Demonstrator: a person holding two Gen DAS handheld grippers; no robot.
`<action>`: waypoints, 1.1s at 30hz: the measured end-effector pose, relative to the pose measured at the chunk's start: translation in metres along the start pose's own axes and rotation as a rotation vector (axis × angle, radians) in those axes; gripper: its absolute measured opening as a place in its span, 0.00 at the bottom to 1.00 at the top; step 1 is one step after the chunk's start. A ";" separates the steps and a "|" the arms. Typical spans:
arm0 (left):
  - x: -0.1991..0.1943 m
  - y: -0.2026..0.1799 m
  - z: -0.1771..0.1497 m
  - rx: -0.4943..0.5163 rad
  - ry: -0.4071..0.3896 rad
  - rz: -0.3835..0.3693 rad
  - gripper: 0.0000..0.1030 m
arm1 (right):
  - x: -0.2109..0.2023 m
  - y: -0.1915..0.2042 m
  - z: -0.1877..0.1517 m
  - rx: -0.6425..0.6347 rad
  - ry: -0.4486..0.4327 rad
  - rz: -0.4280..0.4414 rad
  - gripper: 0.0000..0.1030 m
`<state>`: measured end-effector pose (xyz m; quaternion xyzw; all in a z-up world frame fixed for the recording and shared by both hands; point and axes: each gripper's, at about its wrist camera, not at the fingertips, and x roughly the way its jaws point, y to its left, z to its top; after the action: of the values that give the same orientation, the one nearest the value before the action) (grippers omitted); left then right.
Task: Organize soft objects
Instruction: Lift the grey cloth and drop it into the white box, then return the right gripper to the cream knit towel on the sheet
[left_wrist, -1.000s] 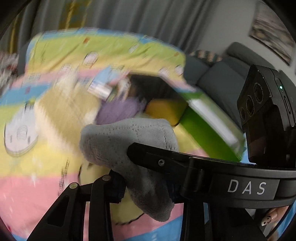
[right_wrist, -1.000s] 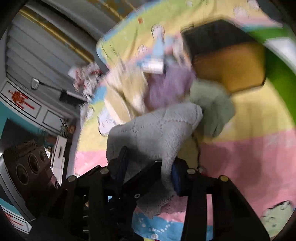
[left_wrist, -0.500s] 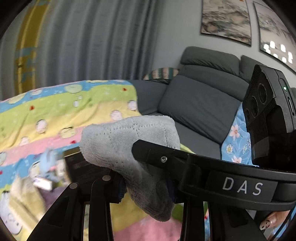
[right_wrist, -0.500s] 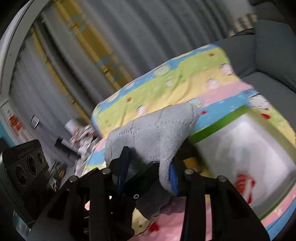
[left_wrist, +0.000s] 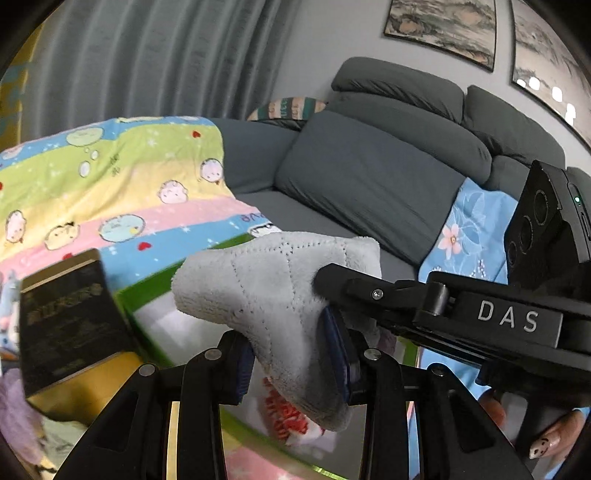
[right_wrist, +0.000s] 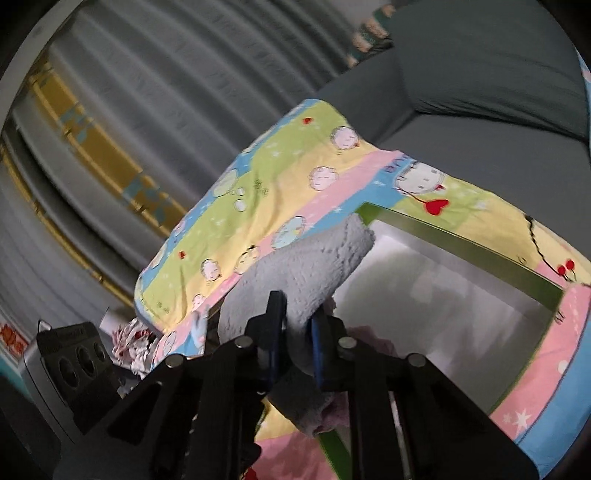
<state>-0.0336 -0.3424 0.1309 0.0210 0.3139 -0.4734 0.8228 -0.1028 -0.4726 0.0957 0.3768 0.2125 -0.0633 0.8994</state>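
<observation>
Left gripper (left_wrist: 295, 363): jaws narrow, clamped on one grey cloth (left_wrist: 266, 291), folded, carried above the near edge of the green-rimmed box (right_wrist: 461, 240). Right gripper (right_wrist: 293, 338): jaws closing on the same cloth, its pads already pinching the fold. Count: one grey cloth in hand; one green-rimmed box with a white interior; one dark box with gold trim (left_wrist: 66, 317) at the left edge of the bedspread (left_wrist: 110, 184); one purple soft item (left_wrist: 14, 398) and one pale green one below it, both only partly seen. Risks, judged: both grippers share one small fold, so uneven pulling could undo it; the hanging tail could catch the box rim on lowering; one side letting go too soon could leave it draped over the edge.
</observation>
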 end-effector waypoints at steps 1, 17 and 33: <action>0.004 -0.001 -0.001 -0.007 0.008 -0.009 0.35 | -0.001 -0.002 -0.001 0.010 -0.005 -0.010 0.14; 0.033 0.004 -0.019 -0.126 0.086 -0.021 0.63 | -0.008 -0.023 0.001 0.097 -0.080 -0.106 0.16; -0.021 0.002 -0.014 -0.140 0.001 -0.021 0.82 | -0.035 -0.008 0.000 0.082 -0.188 -0.065 0.84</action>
<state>-0.0464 -0.3205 0.1304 -0.0394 0.3467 -0.4589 0.8171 -0.1368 -0.4801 0.1053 0.3983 0.1364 -0.1363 0.8967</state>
